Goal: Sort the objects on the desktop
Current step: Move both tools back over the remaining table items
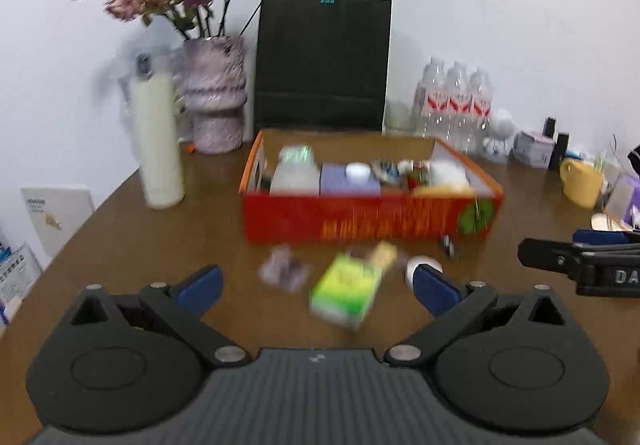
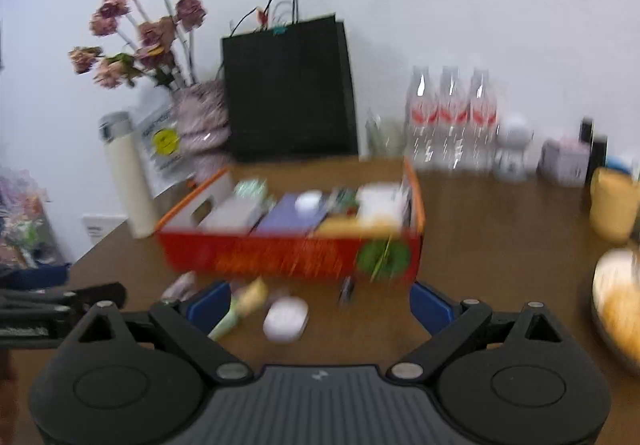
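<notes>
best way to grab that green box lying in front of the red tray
Grip the green box across its two long side faces, near the middle, coming from above and the near side with the left gripper, whose open jaws already flank it. It lies flat on the table, tilted diagonally, so turn the jaws to match. Blur hides its exact edges.

A: Where does the left wrist view look from?

B: Low over the table [image 1: 120, 229], facing the wall, with the red box [image 1: 368, 221] near and straight ahead.

A: And the right wrist view?

B: From further right, same heading, slightly closer to the red box [image 2: 288, 253].

A: What do they share?

B: The box, the black bag [image 1: 322, 61], the vase [image 2: 202, 125], the water bottles [image 2: 452, 117].
</notes>
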A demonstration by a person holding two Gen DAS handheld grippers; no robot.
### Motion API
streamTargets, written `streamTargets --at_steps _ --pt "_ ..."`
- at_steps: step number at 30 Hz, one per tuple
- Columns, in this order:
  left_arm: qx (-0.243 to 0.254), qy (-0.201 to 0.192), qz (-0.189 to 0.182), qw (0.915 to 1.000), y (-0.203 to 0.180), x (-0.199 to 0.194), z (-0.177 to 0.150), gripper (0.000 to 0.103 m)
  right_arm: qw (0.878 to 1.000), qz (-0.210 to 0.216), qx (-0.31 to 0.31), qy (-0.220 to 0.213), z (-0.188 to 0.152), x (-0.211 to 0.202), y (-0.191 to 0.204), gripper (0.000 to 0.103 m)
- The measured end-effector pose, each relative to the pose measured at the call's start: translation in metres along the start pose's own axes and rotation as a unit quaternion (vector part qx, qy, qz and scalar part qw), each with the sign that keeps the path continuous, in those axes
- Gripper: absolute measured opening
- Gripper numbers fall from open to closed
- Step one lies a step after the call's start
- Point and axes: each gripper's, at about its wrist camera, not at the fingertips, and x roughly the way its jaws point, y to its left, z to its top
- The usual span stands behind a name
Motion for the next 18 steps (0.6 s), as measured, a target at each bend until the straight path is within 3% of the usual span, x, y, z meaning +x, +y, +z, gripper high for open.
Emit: streamTargets --at_steps 4,8,14,18 --pt "-0.010 0.024 0.006 0.9996 -0.001 -0.019 -0.045 0.103 0.999 0.008 -0.014 0.030 -0.048 -0.025 0.011 0.096" --pt "-0.022 0.059 0.011 0.9980 0.002 -0.027 -0.067 0.103 0.998 0.016 -0.032 0.048 -0.080 -0.044 0.023 0.096" --pt "-0.017 0.066 -0.015 0.9976 0.004 -0.019 -0.063 0.103 0.998 0.030 -0.032 0.047 -0.091 -0.049 0.034 0.095" --pt "-0.018 0.084 -0.060 0.9945 0.006 0.006 -0.050 0.103 0.998 0.026 -0.014 0.047 -0.082 -0.036 0.026 0.091"
